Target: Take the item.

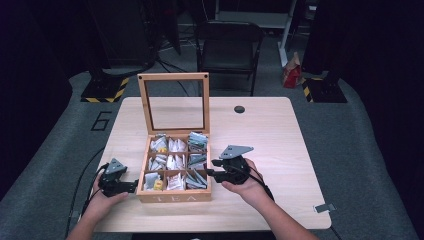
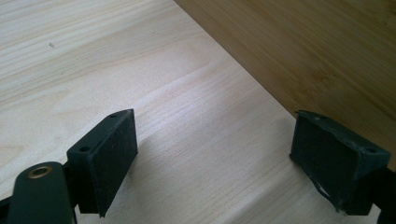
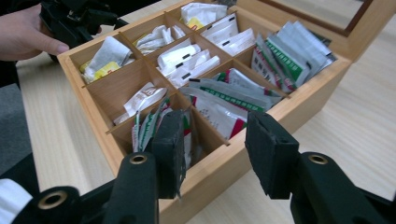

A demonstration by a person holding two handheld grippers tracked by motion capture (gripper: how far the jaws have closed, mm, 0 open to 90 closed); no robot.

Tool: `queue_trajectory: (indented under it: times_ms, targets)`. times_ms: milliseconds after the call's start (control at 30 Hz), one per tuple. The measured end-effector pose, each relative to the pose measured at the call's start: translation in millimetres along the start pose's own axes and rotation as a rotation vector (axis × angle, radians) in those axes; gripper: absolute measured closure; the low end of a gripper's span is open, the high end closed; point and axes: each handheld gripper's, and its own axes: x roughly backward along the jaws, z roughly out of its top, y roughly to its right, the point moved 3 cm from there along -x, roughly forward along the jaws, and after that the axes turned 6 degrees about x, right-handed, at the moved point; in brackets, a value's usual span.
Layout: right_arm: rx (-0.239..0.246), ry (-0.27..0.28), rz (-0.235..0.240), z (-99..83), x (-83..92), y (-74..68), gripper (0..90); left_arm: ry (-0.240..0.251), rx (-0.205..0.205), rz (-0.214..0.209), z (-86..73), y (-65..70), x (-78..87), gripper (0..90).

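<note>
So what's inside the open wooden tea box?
The tea box has nine compartments holding paper tea sachets, white ones and green-striped ones, several per cell. Its glass lid stands open. The sachets cover the compartment floors, so anything beneath them can't be seen.

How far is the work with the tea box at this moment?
Done: the tea box stands on the table with its lid upright, open. In hand: the left gripper rests open beside the box's left wall; the right gripper hangs open over the near right compartment, one jaw inside among the tea bags, one outside the wall. Left: no bag is gripped or taken out yet.
</note>
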Motion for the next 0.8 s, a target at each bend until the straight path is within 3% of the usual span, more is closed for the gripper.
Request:
queue_trajectory:
  times_ms: [800]
  targets:
    - [0.020,-0.028,0.038,-6.0,-23.8,-14.8,66.2,0.000,0.004,-0.001,-0.1,0.3,-0.1,14.2]
